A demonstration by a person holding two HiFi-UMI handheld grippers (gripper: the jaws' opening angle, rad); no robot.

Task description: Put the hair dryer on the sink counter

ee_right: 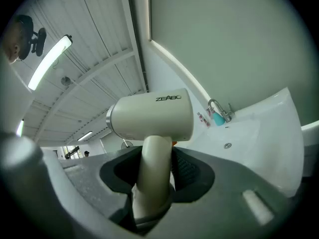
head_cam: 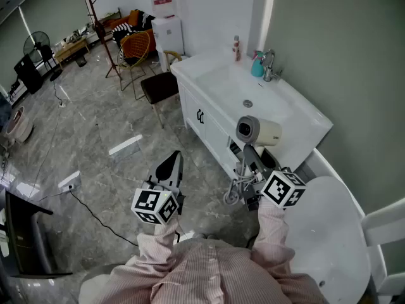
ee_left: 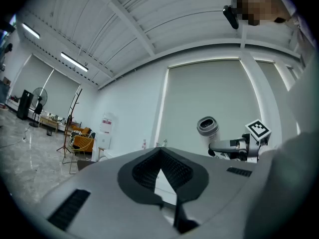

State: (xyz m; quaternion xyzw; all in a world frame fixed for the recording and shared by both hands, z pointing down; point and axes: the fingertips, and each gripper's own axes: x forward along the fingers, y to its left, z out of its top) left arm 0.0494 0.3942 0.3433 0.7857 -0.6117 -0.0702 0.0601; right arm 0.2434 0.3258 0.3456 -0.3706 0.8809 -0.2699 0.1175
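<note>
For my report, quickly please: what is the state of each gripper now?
Left gripper: jaws closed, holding nothing.
Right gripper: jaws closed on the hair dryer, by its handle.

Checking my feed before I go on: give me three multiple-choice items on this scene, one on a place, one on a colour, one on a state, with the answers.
1. Where is the hair dryer?
A) lying in the basin
B) in the right gripper, off the sink counter
C) on the floor

2. What colour is its body?
A) black
B) red
C) cream

3. How is the left gripper?
A) shut, empty
B) shut on the dryer's cord
C) wide open

Answers:
1 B: the right gripper view shows the jaws clamped on its handle.
2 C: the barrel shows cream in the head view and the right gripper view.
3 A: its jaws meet at the tips with nothing between them.
</note>
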